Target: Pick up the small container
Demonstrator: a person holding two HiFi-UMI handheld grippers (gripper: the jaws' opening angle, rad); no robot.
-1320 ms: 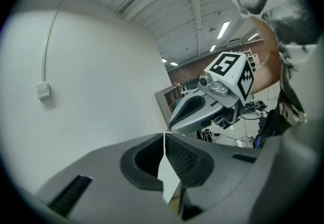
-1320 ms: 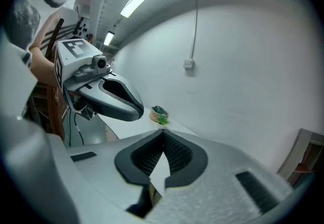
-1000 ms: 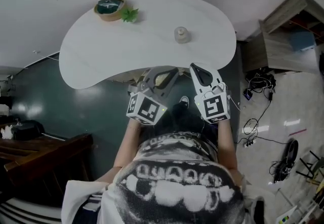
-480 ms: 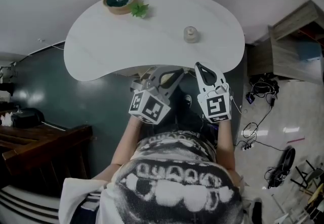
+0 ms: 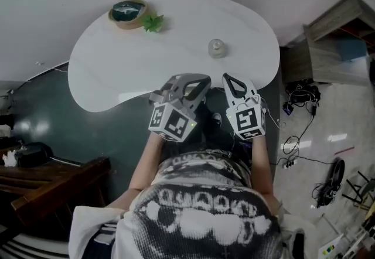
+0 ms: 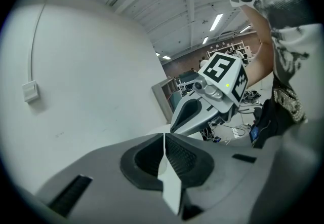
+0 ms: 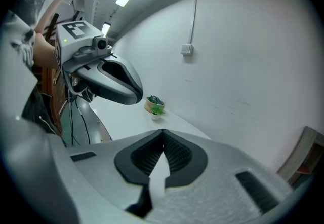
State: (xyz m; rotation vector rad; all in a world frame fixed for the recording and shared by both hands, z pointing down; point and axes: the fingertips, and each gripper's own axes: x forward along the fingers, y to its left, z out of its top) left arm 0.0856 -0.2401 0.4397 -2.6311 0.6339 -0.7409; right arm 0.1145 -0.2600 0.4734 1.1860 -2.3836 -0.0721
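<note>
Contact is not happening yet: the small container (image 5: 217, 48) is standing upright and alone on the right half of the white counter (image 5: 105, 70), untouched, with bare surface all around it. Nearest to it, the right hand-held gripper (image 5: 233, 81) is hovering at the counter's near edge, apart from the container and a little to its right, with its jaws pressed together and nothing between them, as the right gripper view shows. Just beside it, the left hand-held gripper (image 5: 190, 83) is hanging over the same edge, its jaws likewise closed on nothing. Farther out, at the counter's far left, a round bowl (image 5: 128, 10) and a green sprig (image 5: 153, 21) are sitting together, well apart from the container. By this layout, the whole pickup is remaining to be done: reaching out over the counter, spreading a pair of jaws, closing on the container and lifting it.
</note>
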